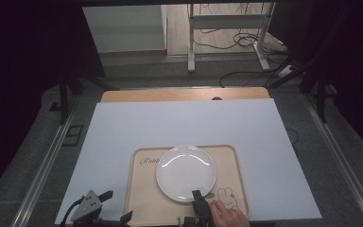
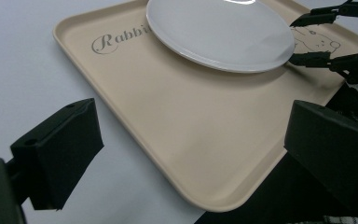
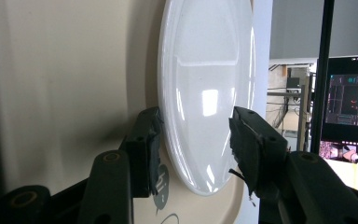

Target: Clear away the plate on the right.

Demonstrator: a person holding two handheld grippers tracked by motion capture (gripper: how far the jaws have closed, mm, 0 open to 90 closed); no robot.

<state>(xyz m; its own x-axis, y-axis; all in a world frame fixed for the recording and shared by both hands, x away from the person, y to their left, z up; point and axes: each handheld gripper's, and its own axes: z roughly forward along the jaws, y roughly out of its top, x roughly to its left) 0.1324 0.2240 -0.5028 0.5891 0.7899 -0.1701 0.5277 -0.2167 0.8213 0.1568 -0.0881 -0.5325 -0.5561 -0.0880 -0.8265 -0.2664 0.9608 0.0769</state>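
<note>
**Plate rim sits between the right jaws**

We take the beige tray as our landmark. It lies on the white table sheet, at the sheet's near edge. The white plate rests on the tray, centre-right, a round thing with no long axis. Our right gripper reaches the plate's near rim, one jaw under and one over, parted and not yet clamped. Our left gripper hangs unclenched and empty off the tray's near-left corner, farther from the plate.

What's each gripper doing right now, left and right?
Left gripper: open, holding nothing, by the tray.
Right gripper: open, jaws either side of the white plate's rim, not clamped.
</note>
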